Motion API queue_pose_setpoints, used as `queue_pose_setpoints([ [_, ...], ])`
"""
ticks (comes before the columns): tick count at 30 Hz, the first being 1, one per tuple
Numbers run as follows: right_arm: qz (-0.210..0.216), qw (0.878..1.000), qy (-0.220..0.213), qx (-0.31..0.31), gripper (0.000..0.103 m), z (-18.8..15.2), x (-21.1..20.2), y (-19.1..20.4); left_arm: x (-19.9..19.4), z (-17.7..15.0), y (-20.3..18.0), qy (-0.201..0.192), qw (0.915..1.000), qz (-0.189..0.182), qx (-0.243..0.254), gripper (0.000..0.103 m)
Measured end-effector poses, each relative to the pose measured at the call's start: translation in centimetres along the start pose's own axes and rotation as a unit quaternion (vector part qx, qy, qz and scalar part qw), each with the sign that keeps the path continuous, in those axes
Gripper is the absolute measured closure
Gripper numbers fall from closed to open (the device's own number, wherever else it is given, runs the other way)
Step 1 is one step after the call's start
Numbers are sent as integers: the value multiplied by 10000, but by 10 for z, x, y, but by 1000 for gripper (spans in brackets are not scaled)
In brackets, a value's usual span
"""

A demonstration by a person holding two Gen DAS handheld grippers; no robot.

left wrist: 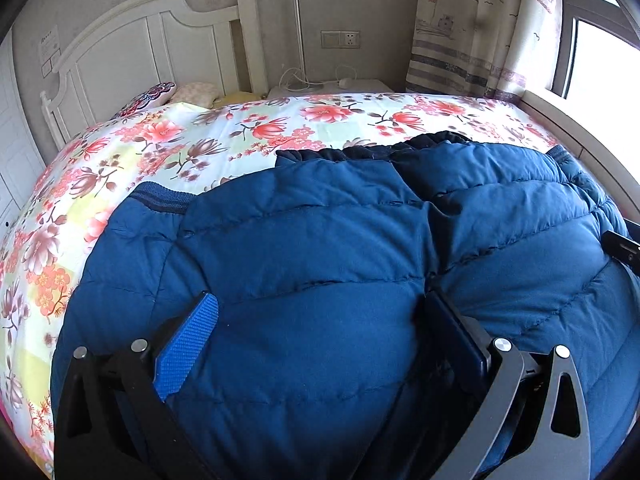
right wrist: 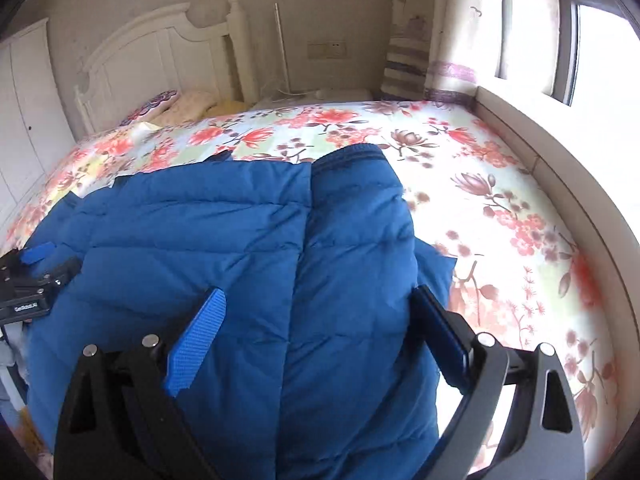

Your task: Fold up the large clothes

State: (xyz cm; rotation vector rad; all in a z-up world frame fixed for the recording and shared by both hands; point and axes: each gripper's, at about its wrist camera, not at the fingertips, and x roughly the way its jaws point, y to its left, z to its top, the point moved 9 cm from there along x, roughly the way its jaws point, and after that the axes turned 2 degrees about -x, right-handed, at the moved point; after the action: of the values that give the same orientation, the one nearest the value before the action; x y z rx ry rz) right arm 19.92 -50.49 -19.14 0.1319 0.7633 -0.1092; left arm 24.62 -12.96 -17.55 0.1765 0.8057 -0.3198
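A blue quilted puffer jacket [left wrist: 320, 240] lies on the floral bedspread [left wrist: 200, 140], its sleeves folded in over the body. My left gripper [left wrist: 320, 320] is open, its blue-padded fingers [left wrist: 188, 340] spread wide over the near part of the jacket. My right gripper [right wrist: 316, 320] is open too, its fingers [right wrist: 196, 344] straddling the jacket [right wrist: 240, 240] near a folded-in sleeve [right wrist: 360, 208]. The left gripper also shows at the left edge of the right wrist view [right wrist: 32, 276]. Whether the pads press into the fabric I cannot tell.
A white headboard [left wrist: 132, 40] and pillows [left wrist: 192, 92] stand at the far end of the bed. A nightstand [left wrist: 328, 88] with a lamp sits in the corner. A curtain [left wrist: 472, 20], window sill [right wrist: 560, 168] and window run along the right side.
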Motion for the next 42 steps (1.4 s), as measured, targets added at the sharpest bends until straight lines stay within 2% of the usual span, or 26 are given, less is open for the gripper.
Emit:
queue_pose_setpoints([
  [3, -257, 9994, -71, -224, 11, 0, -2, 6, 1, 1, 1, 2, 10000, -3, 4, 4],
  [6, -61, 9999, -64, -47, 11, -1, -4, 3, 1, 0, 0, 31, 10000, -61, -24, 4],
  [9, -142, 9996, -238, -100, 11, -1, -13, 2, -5, 1, 4, 55, 9997, -209, -138, 4],
  [11, -302, 9983, -444, -241, 11, 4, -26, 6, -20, 2, 13, -59, 9992, -182, -351, 4],
  [12, -318, 9975, -549, -323, 11, 7, -34, 12, -35, 3, 20, -226, 9981, -285, -489, 4],
  [14, -49, 9952, -766, -605, 10, 9, -57, 36, -62, 1, 30, -474, 9972, -327, -472, 4],
  [17, 425, 9872, -828, -1296, 10, -2, -81, 87, -80, -17, 52, -536, 9979, 57, -349, 4],
  [19, 698, 9799, -721, -1723, 8, -18, -82, 118, -77, -34, 69, -374, 9980, 215, -453, 4],
  [21, 855, 9736, -308, -2094, 7, -48, -60, 144, -59, -61, 87, -43, 9976, 368, -579, 4],
  [22, 805, 9745, -300, -2072, 5, -56, -51, 147, -58, -67, 90, -224, 9980, 244, -547, 4],
  [23, 864, 9759, -492, -1944, 4, -59, -49, 146, -62, -70, 91, -430, 9978, 225, -453, 4],
  [25, 997, 9761, -506, -1866, 6, -62, -52, 141, -62, -71, 90, -349, 9984, 293, -333, 4],
  [28, 750, 9816, -539, -1670, 6, -64, -72, 110, -60, -70, 94, -254, 9989, 194, -346, 4],
  [30, 464, 9905, -688, -1095, 6, -72, -92, 66, -61, -72, 94, -338, 9987, 138, -356, 4],
  [32, 524, 9954, -743, -288, 6, -88, -109, 24, -61, -74, 94, -414, 9985, 163, -331, 4],
  [34, 785, 9902, -820, 818, 13, -115, -128, -23, -61, -75, 93, -403, 9985, 198, -319, 4],
  [35, 1003, 9834, -817, 1275, 17, -130, -135, -38, -60, -74, 93, -391, 9985, 209, -317, 4],
  [37, 1416, 9694, -756, 1858, 22, -153, -143, -53, -61, -75, 92, -396, 9985, 219, -322, 4],
  [39, 1726, 9572, -876, 2150, 23, -165, -150, -58, -60, -74, 93, -400, 9985, 226, -309, 4],
  [42, 1906, 9530, -935, 2162, 23, -160, -146, -52, -59, -74, 93, -396, 9985, 232, -289, 4],
])
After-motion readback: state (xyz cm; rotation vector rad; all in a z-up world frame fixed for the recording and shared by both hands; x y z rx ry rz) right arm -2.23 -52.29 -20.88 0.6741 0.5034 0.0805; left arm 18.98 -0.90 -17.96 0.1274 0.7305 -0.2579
